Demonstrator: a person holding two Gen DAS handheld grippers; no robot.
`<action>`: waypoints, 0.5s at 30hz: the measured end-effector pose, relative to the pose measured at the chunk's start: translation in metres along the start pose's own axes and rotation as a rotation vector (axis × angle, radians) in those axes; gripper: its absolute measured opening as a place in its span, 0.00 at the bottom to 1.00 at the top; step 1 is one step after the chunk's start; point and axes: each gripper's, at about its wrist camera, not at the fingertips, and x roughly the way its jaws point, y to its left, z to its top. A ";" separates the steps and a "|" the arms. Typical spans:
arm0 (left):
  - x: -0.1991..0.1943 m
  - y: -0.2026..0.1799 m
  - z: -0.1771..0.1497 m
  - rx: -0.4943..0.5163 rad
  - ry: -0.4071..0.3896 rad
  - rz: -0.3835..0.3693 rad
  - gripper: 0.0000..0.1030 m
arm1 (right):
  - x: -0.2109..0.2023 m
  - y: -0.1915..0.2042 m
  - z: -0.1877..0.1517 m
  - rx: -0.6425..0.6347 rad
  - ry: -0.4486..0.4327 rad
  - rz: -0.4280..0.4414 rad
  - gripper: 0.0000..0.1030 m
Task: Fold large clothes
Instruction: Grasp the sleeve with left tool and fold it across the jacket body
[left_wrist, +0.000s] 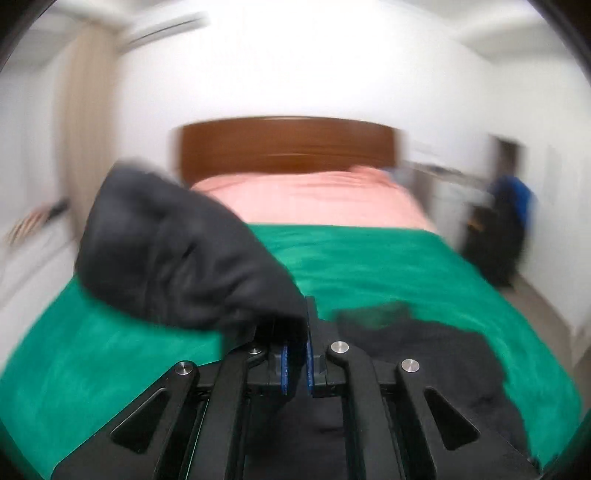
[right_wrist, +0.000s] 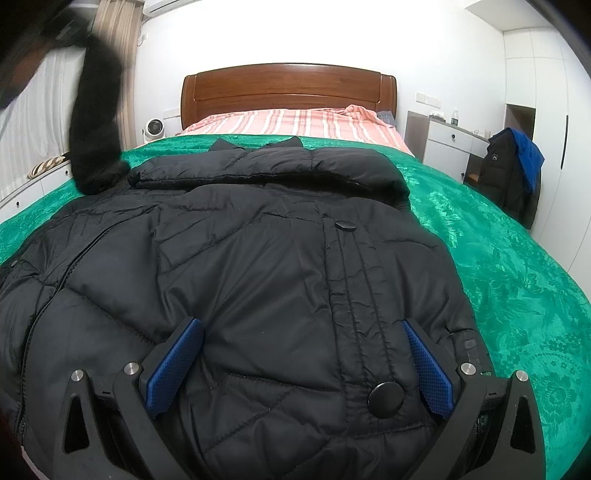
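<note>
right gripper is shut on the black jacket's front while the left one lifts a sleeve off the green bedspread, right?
Not quite. In the right wrist view the right gripper is open, its blue pads spread wide over the black jacket without clamping it. The rest holds: the left gripper is shut on the sleeve, raised above the green bedspread.

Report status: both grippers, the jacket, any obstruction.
Left gripper shut on jacket sleeve, lifted. Right gripper open over black puffer jacket, flat on green bedspread. Nothing in the way.
</note>
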 end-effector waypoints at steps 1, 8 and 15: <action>0.013 -0.047 -0.002 0.087 0.013 -0.051 0.06 | 0.000 0.001 0.000 0.000 0.000 0.000 1.00; 0.109 -0.221 -0.127 0.455 0.289 -0.101 0.70 | 0.001 0.000 0.001 -0.001 0.001 0.006 1.00; 0.066 -0.185 -0.201 0.500 0.317 -0.063 0.86 | 0.003 -0.002 0.002 -0.005 0.007 0.017 1.00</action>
